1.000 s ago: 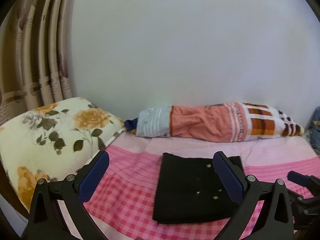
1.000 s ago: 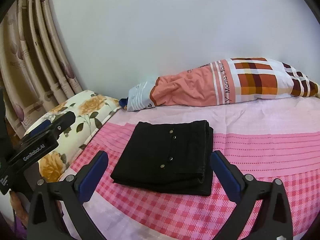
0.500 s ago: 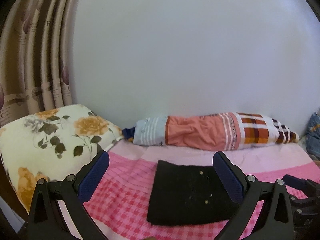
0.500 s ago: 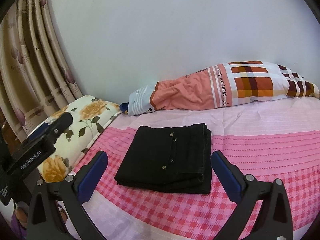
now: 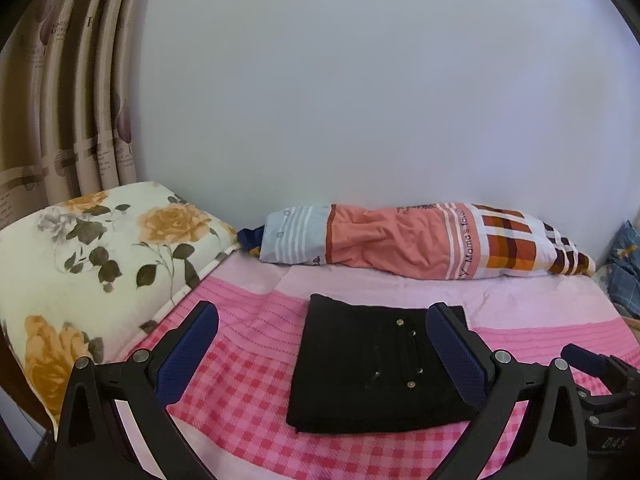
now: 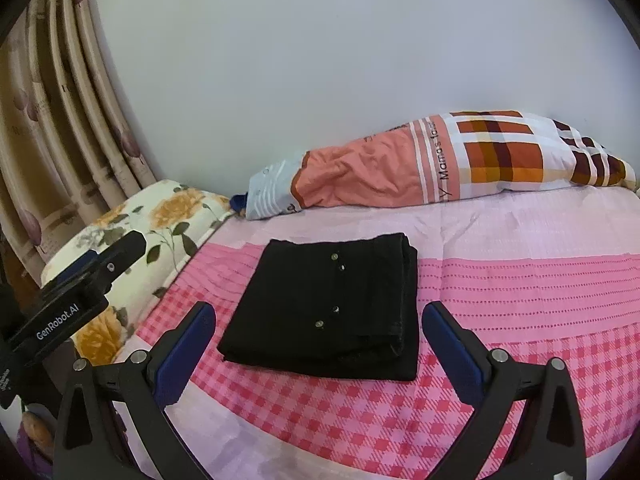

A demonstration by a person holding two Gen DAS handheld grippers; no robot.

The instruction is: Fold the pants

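Observation:
The black pants lie folded into a compact rectangle on the pink checked bed sheet, small metal studs showing on top. My left gripper hovers open above the near edge of the bed, its blue pads wide apart and nothing between them. My right gripper is likewise open and empty, held back from the pants' front edge. The left gripper's body shows at the left of the right wrist view, beside the floral pillow.
A floral pillow lies at the bed's left end. A striped and checked bolster pillow runs along the white wall. Curtains hang at left. Blue fabric sits at far right.
Both grippers have pulled back and tilted up slightly from the folded pants, which have not moved. Both stay open.

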